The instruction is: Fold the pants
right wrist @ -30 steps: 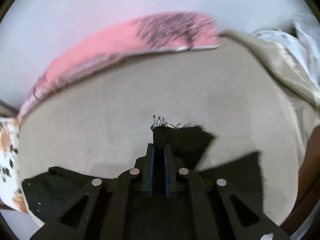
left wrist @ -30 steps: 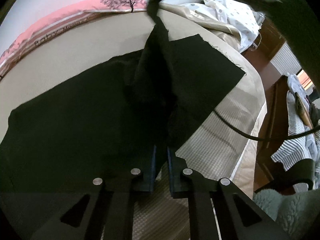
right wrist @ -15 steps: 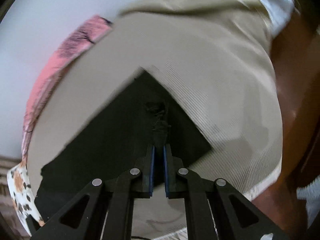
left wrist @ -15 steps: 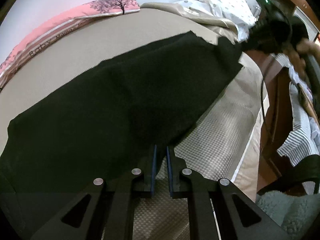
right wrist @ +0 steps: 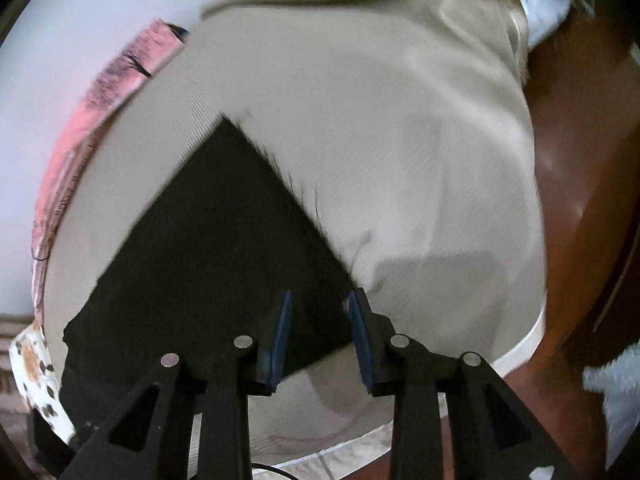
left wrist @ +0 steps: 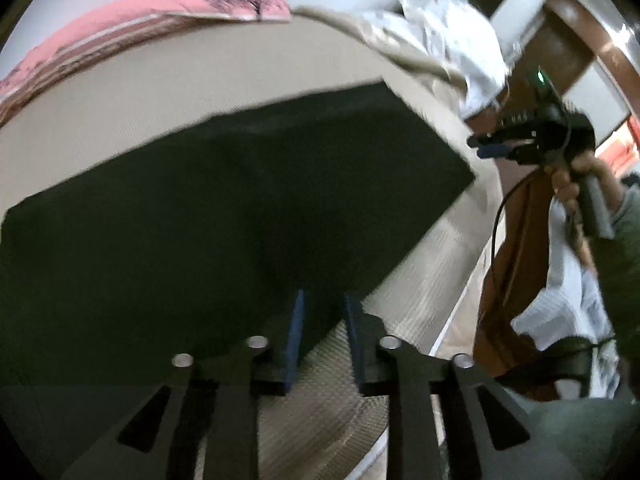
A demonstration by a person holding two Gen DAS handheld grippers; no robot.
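Observation:
Black pants (left wrist: 224,216) lie flat on the beige bed, one straight edge running to a corner at the right. My left gripper (left wrist: 325,322) hovers over the pants' near edge; its jaws are opening and the blue pads (left wrist: 296,328) stand clear of the cloth. In the right wrist view the pants' (right wrist: 216,240) corner reaches in between the fingers of my right gripper (right wrist: 320,320), whose jaws are also opening and press on nothing. The left wrist view shows the right gripper (left wrist: 478,145) held in a hand (left wrist: 568,188) past the bed's right side.
A pink pillow with a tree print (left wrist: 168,12) lies along the far edge of the bed (left wrist: 200,92). A crumpled beige and white dotted cover (left wrist: 440,36) sits at the far right corner. Brown wooden furniture (right wrist: 580,184) stands beside the bed, and a floral cushion (right wrist: 32,368) at the left.
The right gripper carried the pant leg across to the right and laid it flat. Both grippers, shut on black cloth before, have parted their jaws and let go.

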